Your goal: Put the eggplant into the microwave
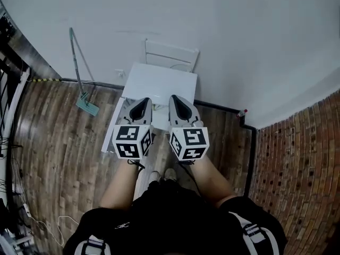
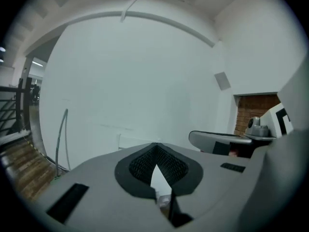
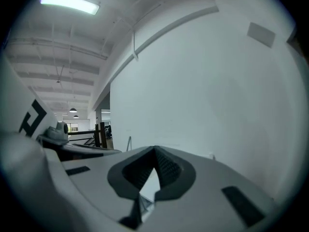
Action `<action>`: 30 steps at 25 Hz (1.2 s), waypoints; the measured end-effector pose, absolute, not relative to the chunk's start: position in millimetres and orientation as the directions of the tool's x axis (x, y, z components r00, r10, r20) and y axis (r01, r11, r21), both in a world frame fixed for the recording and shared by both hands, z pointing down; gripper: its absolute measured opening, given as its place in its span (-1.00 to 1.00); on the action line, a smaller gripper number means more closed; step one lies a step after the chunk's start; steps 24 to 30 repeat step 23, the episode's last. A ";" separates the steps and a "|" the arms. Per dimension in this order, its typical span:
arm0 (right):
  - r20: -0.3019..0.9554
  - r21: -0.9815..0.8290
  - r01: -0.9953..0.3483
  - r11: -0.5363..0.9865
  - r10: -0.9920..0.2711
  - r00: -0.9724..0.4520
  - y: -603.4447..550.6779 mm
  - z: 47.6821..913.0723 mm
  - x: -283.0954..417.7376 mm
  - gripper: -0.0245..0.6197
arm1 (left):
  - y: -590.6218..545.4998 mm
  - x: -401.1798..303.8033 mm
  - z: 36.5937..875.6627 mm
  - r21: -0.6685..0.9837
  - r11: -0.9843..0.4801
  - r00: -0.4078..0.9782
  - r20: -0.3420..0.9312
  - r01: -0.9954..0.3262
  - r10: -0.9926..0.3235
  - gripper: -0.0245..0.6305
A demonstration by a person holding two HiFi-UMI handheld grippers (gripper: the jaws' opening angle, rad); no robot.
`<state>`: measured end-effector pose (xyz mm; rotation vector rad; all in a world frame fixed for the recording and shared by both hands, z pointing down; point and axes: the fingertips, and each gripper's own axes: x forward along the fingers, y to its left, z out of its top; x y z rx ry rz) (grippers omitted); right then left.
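Neither an eggplant nor a microwave shows in any view. In the head view both grippers are held up side by side over a small white table (image 1: 159,81). My left gripper (image 1: 145,101) and my right gripper (image 1: 173,98) both point toward the white wall. In the left gripper view the left gripper (image 2: 156,144) has its jaws meeting at the tips, with nothing between them. The right gripper (image 3: 154,149) looks the same in its own view: jaws together and empty. Each gripper view faces bare white wall.
A white chair (image 1: 171,54) stands behind the table against the wall. A mop (image 1: 79,73) leans on the wall at the left. A black pipe (image 1: 249,142) runs along the floor beside a brick wall (image 1: 303,158). The floor is wooden planks (image 1: 64,153).
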<state>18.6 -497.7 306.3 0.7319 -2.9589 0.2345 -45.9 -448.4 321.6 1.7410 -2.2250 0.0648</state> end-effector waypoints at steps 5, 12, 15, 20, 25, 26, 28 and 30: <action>0.085 -0.118 -0.481 0.869 -0.473 -0.877 -493.6 284.1 29.1 -0.90 | -447.6 -25.7 302.6 0.148 0.223 -0.179 0.262 -0.963 -0.948 -0.93; 0.062 -0.119 -0.471 0.874 -0.467 -0.882 -490.3 271.6 34.7 -0.90 | -444.4 -24.9 274.0 0.117 0.230 -0.201 0.217 -0.966 -0.955 -0.93; 0.051 -0.083 -0.467 0.880 -0.464 -0.884 -487.4 268.3 35.5 -0.90 | -444.3 -25.9 271.3 0.116 0.240 -0.211 0.217 -0.964 -0.953 -0.93; 0.050 -0.067 -0.453 0.889 -0.450 -0.891 -489.4 269.0 36.5 -0.90 | -448.5 -25.3 273.9 0.136 0.246 -0.212 0.224 -0.960 -0.951 -0.93; 0.052 -0.074 -0.449 0.891 -0.446 -0.893 -494.5 271.2 37.1 -0.90 | -452.4 -26.0 274.9 0.138 0.249 -0.214 0.224 -0.959 -0.951 -0.93; 0.052 -0.074 -0.449 0.891 -0.446 -0.893 -494.5 271.2 37.1 -0.90 | -452.4 -26.0 274.9 0.138 0.249 -0.214 0.224 -0.959 -0.951 -0.93; 0.052 -0.074 -0.449 0.891 -0.446 -0.893 -494.5 271.2 37.1 -0.90 | -452.4 -26.0 274.9 0.138 0.249 -0.214 0.224 -0.959 -0.951 -0.93; 0.052 -0.074 -0.449 0.891 -0.446 -0.893 -494.5 271.2 37.1 -0.90 | -452.4 -26.0 274.9 0.138 0.249 -0.214 0.224 -0.959 -0.951 -0.93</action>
